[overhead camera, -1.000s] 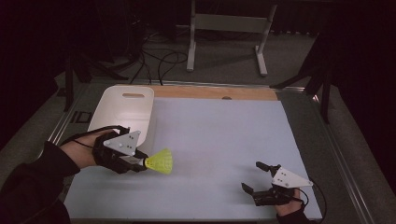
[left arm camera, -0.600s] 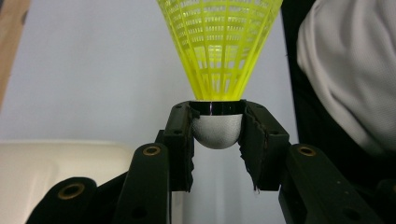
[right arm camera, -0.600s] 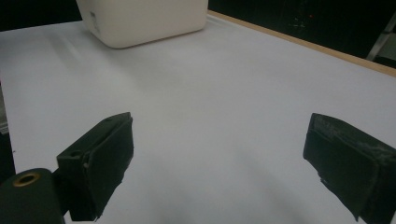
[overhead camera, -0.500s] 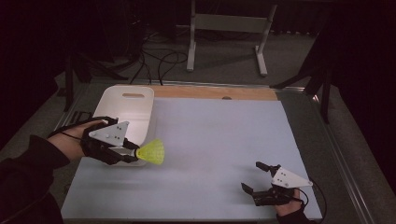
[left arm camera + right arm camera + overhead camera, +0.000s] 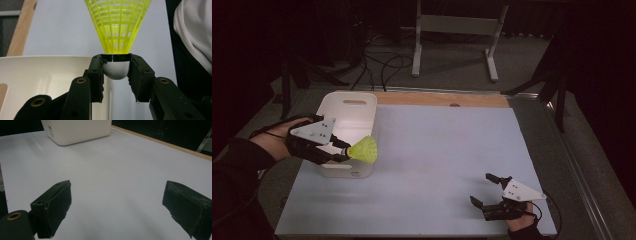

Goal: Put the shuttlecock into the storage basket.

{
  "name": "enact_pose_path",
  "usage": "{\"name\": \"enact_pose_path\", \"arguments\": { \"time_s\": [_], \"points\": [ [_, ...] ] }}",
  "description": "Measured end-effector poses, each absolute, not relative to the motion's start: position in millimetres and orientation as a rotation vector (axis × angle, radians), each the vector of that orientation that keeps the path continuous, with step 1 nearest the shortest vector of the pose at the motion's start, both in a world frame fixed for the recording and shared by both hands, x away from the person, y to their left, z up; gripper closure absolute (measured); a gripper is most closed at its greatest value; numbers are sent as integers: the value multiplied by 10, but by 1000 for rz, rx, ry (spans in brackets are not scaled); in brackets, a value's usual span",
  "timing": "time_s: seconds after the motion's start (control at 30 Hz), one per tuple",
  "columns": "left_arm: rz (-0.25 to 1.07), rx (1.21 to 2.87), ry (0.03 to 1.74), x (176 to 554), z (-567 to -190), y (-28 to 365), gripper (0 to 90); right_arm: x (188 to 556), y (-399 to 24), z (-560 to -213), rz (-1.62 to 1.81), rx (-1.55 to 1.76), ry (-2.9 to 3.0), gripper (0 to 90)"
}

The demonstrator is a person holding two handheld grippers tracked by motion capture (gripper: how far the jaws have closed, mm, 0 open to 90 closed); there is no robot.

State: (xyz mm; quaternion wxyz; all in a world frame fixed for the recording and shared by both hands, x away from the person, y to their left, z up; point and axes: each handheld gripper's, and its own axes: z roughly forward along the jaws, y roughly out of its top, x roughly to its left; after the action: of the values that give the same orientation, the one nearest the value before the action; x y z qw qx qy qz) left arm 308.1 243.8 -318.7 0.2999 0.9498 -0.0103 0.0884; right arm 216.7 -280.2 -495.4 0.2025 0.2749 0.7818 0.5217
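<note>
Since the earlier frame, the left gripper (image 5: pixel 343 152) has carried the yellow shuttlecock (image 5: pixel 364 149) from over the desk (image 5: pixel 452 165) to the white bin (image 5: pixel 348 107). Its fingers (image 5: pixel 96 75) clamp the cork base, skirt pointing beyond the fingertips, seemingly just past the bin's rim; next, shift over the bin and release. Right gripper (image 5: pixel 487 191) rests, fingers wide apart, empty.

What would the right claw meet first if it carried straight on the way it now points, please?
Probably nothing nearby: the right claw, open, points across the bare blue mat. In its own view, the white bin sits far off and left of centre, so the way looks free, though depth is hard to judge.
</note>
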Motion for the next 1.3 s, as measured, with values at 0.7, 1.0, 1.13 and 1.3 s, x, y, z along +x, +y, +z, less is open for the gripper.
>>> {"name": "enact_pose_path", "arguments": {
  "time_s": [0.7, 1.0, 1.13, 1.3],
  "points": [
    [294, 2499, 99, 3242, -3393, 2828, 652, 2166, -2795, -4957, 1455, 761, 2189, 83],
    [291, 2523, 160, 3303, -3552, 2912, 652, 2165, -2798, -4956, 1456, 761, 2189, 83],
    [313, 2533, 190, 3337, -3597, 2934, 651, 2163, -2801, -4955, 1456, 763, 2188, 83],
    [313, 2585, 219, 3369, -3670, 2935, 651, 2160, -2804, -4953, 1456, 764, 2189, 83]
  ]
}}
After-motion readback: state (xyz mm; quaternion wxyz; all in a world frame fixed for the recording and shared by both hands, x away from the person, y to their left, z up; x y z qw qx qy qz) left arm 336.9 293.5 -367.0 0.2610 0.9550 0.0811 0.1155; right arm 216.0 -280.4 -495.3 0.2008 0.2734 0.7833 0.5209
